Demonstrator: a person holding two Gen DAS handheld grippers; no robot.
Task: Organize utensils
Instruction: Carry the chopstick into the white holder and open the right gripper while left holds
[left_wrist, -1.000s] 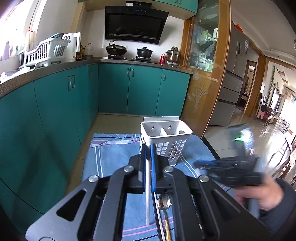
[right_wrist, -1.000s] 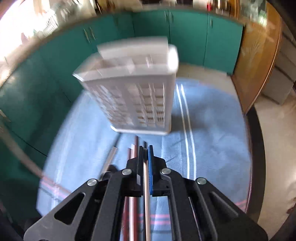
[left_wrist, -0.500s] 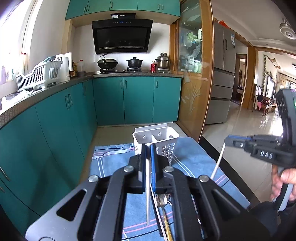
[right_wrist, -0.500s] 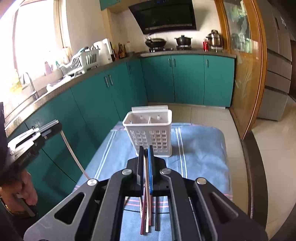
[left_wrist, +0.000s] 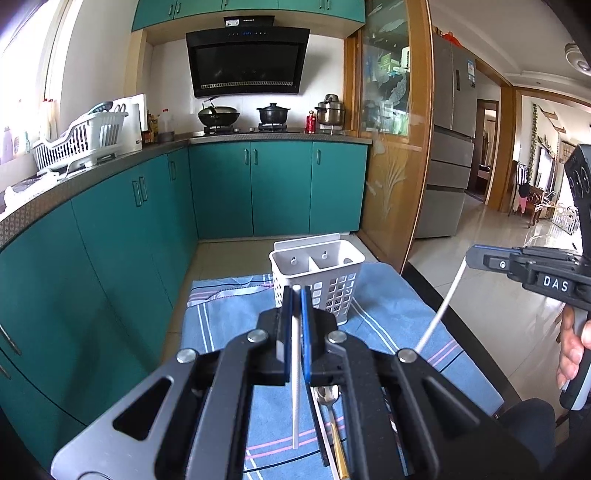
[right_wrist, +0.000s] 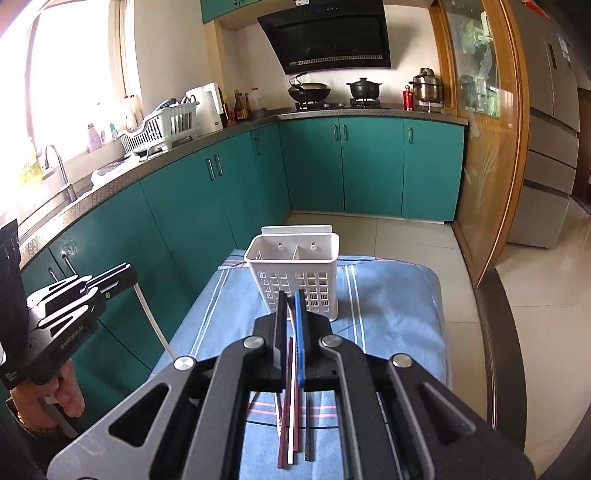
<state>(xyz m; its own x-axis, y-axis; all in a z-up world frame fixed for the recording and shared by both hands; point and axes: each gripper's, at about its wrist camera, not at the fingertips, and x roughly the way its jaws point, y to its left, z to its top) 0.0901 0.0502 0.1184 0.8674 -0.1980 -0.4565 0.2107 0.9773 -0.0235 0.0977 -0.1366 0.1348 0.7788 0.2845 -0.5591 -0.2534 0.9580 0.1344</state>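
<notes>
1. In the left wrist view, a thin white plastic chopstick (left_wrist: 295, 387) is being clamped between the fingers of the left gripper (left_wrist: 295, 295), its long axis running along the fingers, one end at the tips toward the basket and the other hanging toward the camera.
2. In the right wrist view, a second pale chopstick (right_wrist: 293, 391) is being clamped between the fingers of the right gripper (right_wrist: 291, 299), lying the same way; from the left wrist view it is seen slanting down from that gripper's tip.
3. Both sticks are judged light, stiff and smooth, so slipping or pivoting is likely; a hold nearer the middle is judged steadier.
4. On the blue striped cloth (right_wrist: 391, 317) covering the table, dark loose chopsticks (right_wrist: 308, 439) and a gold-handled metal spoon (left_wrist: 328, 397) are lying lengthwise, pointing toward the basket.
5. Farther off, the white perforated plastic utensil basket (right_wrist: 295, 273) is standing upright, two compartments open upward; neither held chopstick is yet in it.
</notes>
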